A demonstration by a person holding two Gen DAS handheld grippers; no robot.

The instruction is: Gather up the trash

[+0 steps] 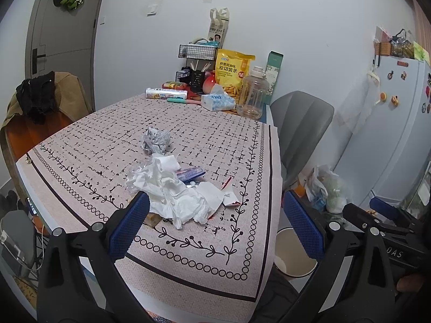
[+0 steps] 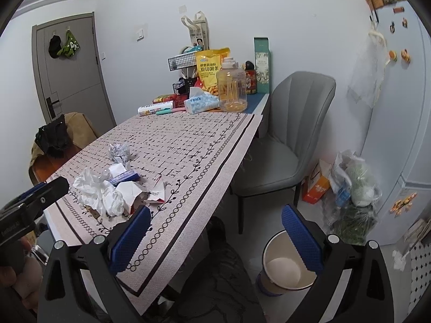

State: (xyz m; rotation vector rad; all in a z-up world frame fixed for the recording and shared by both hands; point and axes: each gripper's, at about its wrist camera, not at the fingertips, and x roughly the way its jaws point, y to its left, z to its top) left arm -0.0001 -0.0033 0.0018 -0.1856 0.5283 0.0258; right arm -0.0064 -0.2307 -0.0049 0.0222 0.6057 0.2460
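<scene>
Trash pile (image 1: 175, 188) sits lower middle of left wrist frame, on patterned tablecloth (image 1: 215, 140) near table's front edge. Mostly crumpled white tissue (image 1: 183, 202), plus blue wrapper (image 1: 191, 173) with long axis running left-right, tilted slightly up to right. Crumpled foil ball (image 1: 156, 141) just behind pile, apart from it.

Left gripper (image 1: 215, 228) jaws wide, holding nothing; left blue pad right beside tissue, can't tell if touching.

Right gripper (image 2: 215, 239) also spread wide, empty, hanging off table edge; bin (image 2: 285, 266) on floor at lower right of frame.

Grey chair (image 2: 291, 145) beside table (image 2: 188, 145); fridge (image 2: 404, 107) behind.
</scene>
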